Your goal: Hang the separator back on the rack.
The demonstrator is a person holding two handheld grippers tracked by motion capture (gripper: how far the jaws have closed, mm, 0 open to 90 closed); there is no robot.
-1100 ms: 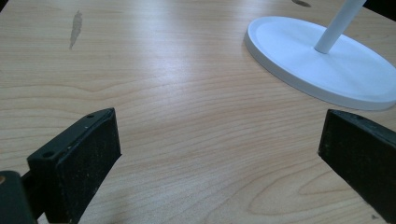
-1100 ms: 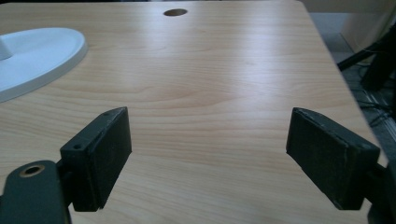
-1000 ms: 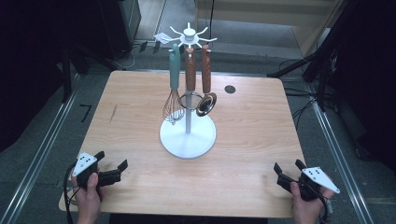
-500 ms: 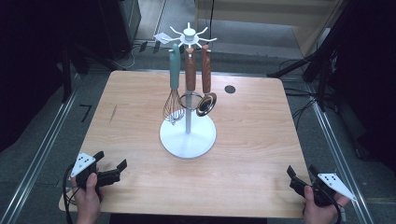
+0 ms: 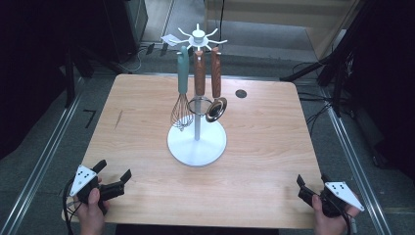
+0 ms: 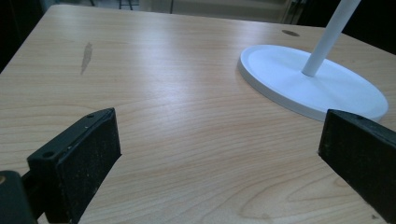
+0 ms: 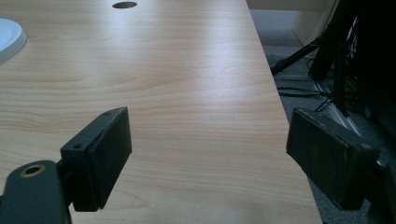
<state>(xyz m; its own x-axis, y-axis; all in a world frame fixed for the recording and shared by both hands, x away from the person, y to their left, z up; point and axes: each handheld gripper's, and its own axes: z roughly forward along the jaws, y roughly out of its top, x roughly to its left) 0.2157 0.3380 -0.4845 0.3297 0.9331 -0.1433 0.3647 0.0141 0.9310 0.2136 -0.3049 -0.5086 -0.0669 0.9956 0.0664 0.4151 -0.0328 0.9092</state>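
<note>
A white utensil stand (image 5: 196, 142) with a round base is in the middle of the wooden table (image 5: 264, 137). From its top hooks hang a teal-handled whisk (image 5: 181, 95), a wooden-handled utensil (image 5: 199, 73) and a wooden-handled ladle (image 5: 216, 106). My left gripper (image 5: 115, 170) is open at the near left corner, aimed at the stand's base (image 6: 313, 84), with bare wood between its fingers (image 6: 79, 156). My right gripper (image 5: 311, 179) is open at the near right corner, over the table's right edge, one of its fingers (image 7: 329, 156) past that edge.
A dark round hole (image 5: 240, 93) lies in the tabletop at the far right and also appears as a hole (image 7: 124, 4) ahead of the right gripper. Black stand legs and cables (image 7: 336, 51) are on the floor beyond the right edge. A metal rail (image 5: 46, 156) runs along the left.
My right gripper has shifted a little right and nearer, toward the table's near right corner. The left gripper and the stand have hardly moved.
</note>
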